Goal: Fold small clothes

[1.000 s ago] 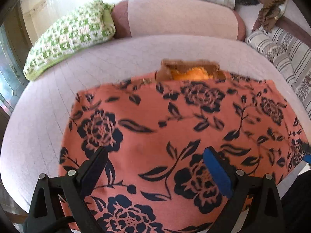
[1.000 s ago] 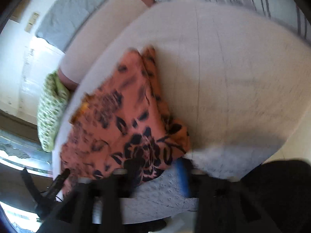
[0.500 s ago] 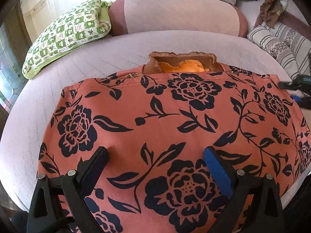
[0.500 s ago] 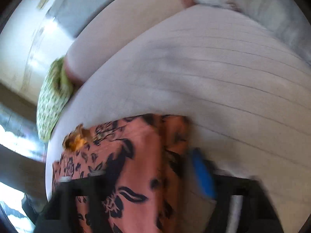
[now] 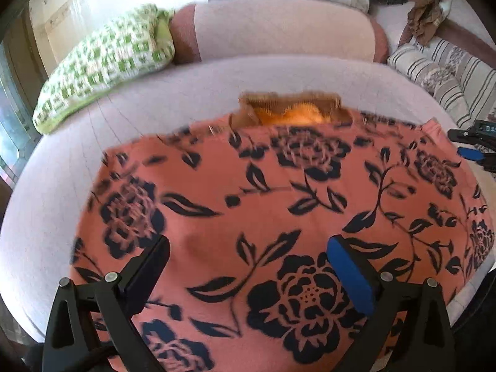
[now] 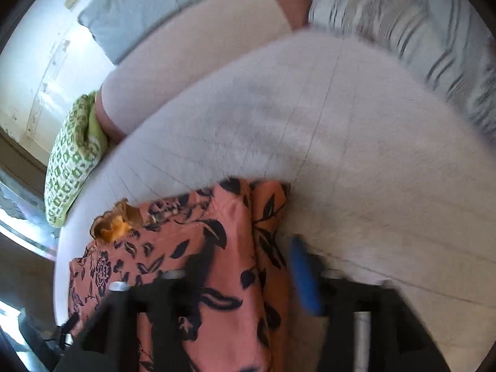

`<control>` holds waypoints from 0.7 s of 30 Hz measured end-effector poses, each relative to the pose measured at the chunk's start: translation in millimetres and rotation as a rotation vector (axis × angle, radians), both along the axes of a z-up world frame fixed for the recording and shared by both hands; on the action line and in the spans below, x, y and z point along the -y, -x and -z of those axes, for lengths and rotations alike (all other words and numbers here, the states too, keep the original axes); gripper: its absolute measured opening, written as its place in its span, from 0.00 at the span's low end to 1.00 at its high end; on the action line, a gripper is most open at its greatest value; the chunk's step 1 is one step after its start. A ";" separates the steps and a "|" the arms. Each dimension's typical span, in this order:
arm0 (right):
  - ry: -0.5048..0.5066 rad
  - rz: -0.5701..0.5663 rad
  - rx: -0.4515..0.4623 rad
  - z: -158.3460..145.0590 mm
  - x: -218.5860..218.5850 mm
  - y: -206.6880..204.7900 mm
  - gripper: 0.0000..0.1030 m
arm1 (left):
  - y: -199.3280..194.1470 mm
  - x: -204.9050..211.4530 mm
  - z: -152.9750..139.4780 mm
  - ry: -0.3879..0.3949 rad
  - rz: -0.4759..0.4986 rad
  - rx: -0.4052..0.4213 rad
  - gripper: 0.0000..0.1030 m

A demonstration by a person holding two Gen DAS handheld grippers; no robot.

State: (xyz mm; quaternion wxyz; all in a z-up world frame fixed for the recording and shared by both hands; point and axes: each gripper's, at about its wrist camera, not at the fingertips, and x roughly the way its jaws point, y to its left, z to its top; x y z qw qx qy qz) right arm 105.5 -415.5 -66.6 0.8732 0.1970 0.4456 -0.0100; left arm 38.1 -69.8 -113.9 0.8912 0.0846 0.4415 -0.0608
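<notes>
Lying flat on the pale bed [image 5: 55,217], the coral garment [image 5: 263,204] shows dark flowers; left tongs [image 5: 248,260] and right tongs [image 6: 248,266] gape wide, holding nothing.

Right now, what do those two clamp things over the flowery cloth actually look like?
The left gripper is matte black plastic with silver screw heads: one finger is plain black, the other carries a bright blue pad. A dark cable runs below it. The right gripper, though blurred, shows the same black frame and one blue pad.

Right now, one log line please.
garment: floral garment spread on bed | left gripper: open above it | right gripper: open at its edge
</notes>
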 end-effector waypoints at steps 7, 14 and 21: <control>-0.098 -0.141 0.083 -35.8 -38.9 61.0 0.64 | 25.7 -22.7 -15.9 0.041 0.014 0.074 0.98; -0.071 -0.034 -0.060 7.6 -54.2 63.4 0.65 | 16.8 -32.9 16.0 0.030 -0.005 -0.069 0.99; -0.037 -0.016 -0.063 7.1 -61.9 76.5 0.78 | 23.4 -32.3 20.7 0.075 0.009 -0.087 0.99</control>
